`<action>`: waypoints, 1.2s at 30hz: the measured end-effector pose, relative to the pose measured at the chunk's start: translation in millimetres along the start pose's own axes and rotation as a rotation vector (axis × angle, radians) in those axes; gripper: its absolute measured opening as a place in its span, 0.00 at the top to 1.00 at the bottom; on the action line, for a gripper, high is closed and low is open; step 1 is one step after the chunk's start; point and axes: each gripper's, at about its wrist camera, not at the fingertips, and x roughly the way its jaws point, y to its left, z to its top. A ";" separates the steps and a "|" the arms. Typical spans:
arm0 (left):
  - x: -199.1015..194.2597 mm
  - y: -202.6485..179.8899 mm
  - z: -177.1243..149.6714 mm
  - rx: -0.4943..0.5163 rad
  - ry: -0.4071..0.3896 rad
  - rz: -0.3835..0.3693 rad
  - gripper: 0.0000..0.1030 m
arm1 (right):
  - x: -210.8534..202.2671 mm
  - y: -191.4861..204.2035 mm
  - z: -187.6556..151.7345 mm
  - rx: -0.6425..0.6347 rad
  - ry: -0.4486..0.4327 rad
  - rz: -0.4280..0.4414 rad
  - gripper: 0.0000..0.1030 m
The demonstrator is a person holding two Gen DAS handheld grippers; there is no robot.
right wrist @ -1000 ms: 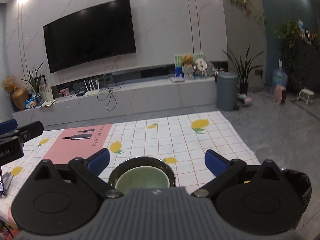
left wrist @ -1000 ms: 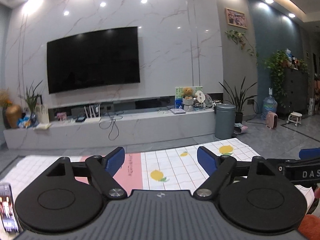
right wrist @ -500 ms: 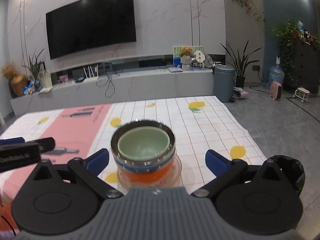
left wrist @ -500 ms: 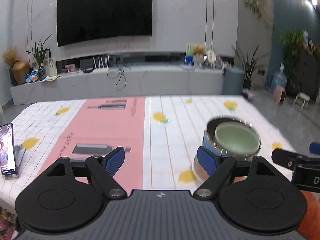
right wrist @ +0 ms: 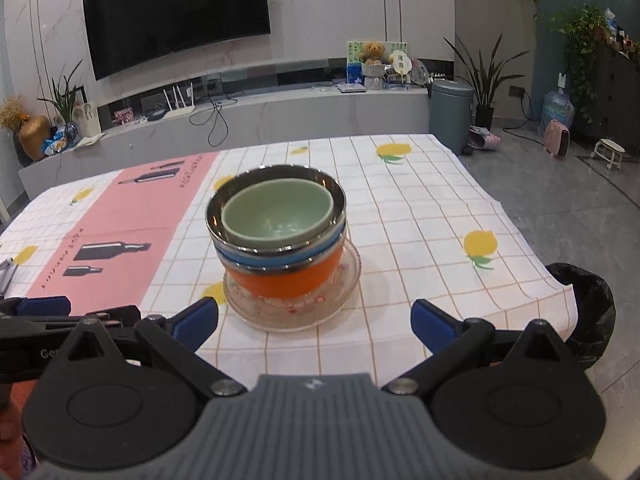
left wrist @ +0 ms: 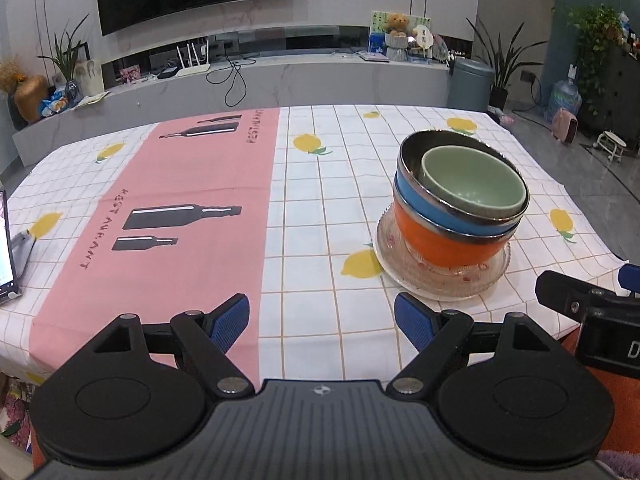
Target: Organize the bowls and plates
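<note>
Right wrist view centres on the stack: a pale green bowl [right wrist: 278,216] nests inside a steel-rimmed blue bowl [right wrist: 280,258], which sits in an orange bowl [right wrist: 288,282], and the orange one stands on a clear glass plate [right wrist: 296,312]. The green bowl leans toward one side of the blue bowl rather than sitting centred. The plate rests on the tablecloth [right wrist: 420,240], a white grid printed with lemons, with a pink panel of black bottle shapes off to the left. The right gripper [right wrist: 314,320] hovers just in front of the plate, its jaws spread wide and empty, the blue pads apart from the glass rim. In the left wrist view the same stack [left wrist: 456,216] lies ahead and to the right, and the left gripper [left wrist: 322,318] hangs over the near edge of the cloth, jaws likewise spread and holding nothing. A phone [left wrist: 6,252] is propped at the table's left edge. Beyond the table are a long low console, a wall-mounted television [right wrist: 176,12] and a grey bin [right wrist: 451,106] beside potted plants.
</note>
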 end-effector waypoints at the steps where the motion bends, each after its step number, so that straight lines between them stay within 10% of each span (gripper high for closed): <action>1: 1.0 -2.9 1.6 0.004 0.004 0.000 0.06 | 2.0 -1.2 -0.2 0.002 0.006 -0.004 0.03; 36: 4.8 -8.4 1.1 0.019 0.030 -0.023 0.06 | 11.2 -8.0 -5.1 0.037 0.039 -0.026 0.03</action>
